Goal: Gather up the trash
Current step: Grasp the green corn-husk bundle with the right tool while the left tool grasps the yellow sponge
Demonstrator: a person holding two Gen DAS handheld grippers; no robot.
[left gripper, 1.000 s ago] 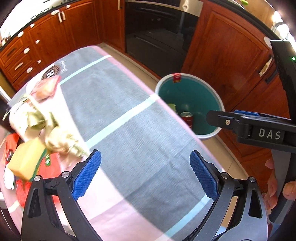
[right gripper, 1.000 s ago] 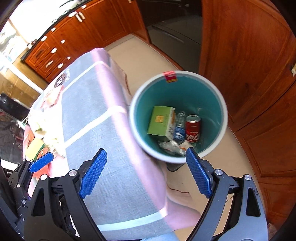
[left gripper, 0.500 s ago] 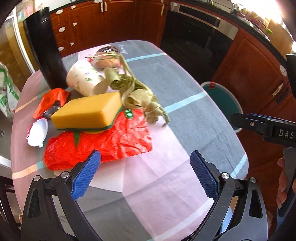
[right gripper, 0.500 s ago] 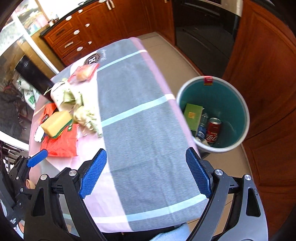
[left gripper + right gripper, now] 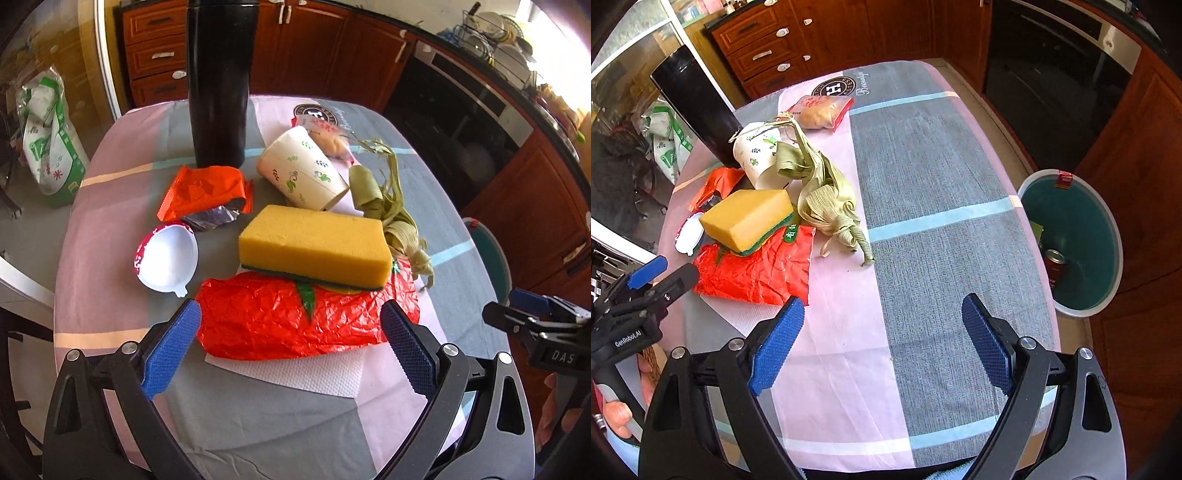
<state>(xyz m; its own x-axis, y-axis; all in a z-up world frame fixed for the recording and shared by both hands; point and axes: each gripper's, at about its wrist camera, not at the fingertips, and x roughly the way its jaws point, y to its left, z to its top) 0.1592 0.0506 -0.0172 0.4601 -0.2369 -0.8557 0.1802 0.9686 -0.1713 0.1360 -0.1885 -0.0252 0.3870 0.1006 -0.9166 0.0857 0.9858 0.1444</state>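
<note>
A pile of trash lies on the table: a red crinkled wrapper (image 5: 295, 325) (image 5: 757, 269) on a white napkin (image 5: 295, 373), a yellow sponge (image 5: 314, 243) (image 5: 746, 218) on top of it, a paper cup (image 5: 303, 170) on its side, green corn husks (image 5: 388, 206) (image 5: 827, 195), an orange wrapper (image 5: 207, 192), a white plastic lid (image 5: 166, 258) and a snack packet (image 5: 820, 110). My left gripper (image 5: 291, 350) is open, its jaws on either side of the red wrapper's near edge. My right gripper (image 5: 882, 347) is open and empty over bare tablecloth. The teal bin (image 5: 1078, 236) stands on the floor to the right and holds a red can (image 5: 1056, 262).
A tall black flask (image 5: 218, 81) stands upright behind the pile. The table has a grey and pink cloth (image 5: 942, 184). Wooden cabinets and a dark oven (image 5: 1052, 74) surround the table. A green and white bag (image 5: 48, 136) sits on the floor at the left.
Both grippers swung left, away from the bin and toward the trash pile. The left gripper came in close over the red wrapper. Both stayed open.
</note>
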